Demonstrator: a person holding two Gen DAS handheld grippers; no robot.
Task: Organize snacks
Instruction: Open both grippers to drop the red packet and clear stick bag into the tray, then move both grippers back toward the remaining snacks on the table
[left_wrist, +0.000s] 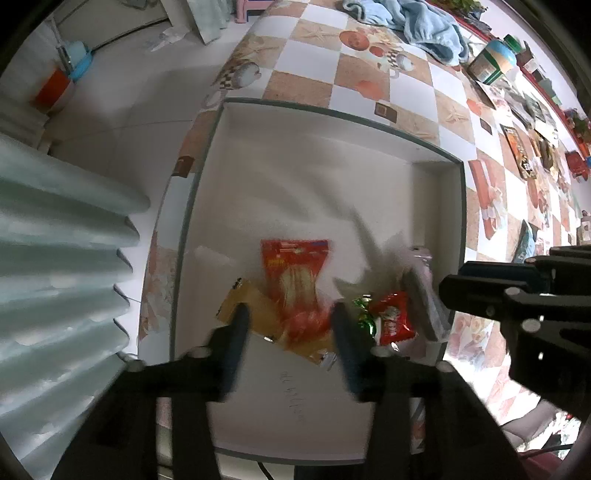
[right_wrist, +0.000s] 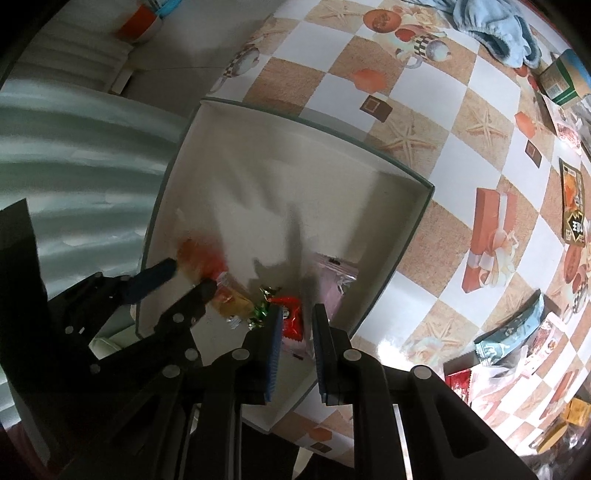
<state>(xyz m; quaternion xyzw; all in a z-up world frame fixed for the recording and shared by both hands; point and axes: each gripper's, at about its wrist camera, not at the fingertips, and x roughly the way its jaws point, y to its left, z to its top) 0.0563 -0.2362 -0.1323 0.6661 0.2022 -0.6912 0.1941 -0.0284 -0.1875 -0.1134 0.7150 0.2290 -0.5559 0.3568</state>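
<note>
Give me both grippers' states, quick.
Left gripper: open above the red snack packet in the white box, gripping nothing.
Right gripper: shut, empty, over the box.

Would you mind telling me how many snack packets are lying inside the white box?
4: red packet centre, yellow packet beneath it, small red packet right, pink packet against the wall. Others may be hidden.

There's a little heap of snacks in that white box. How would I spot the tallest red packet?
Find the shallow white cardboard box on the checked tablecloth. Snacks cluster at its near end; the long red plastic packet showing pale yellow strips lies over a flat tan packet. The small red wrapper beside it is shorter, with green foil.
</note>
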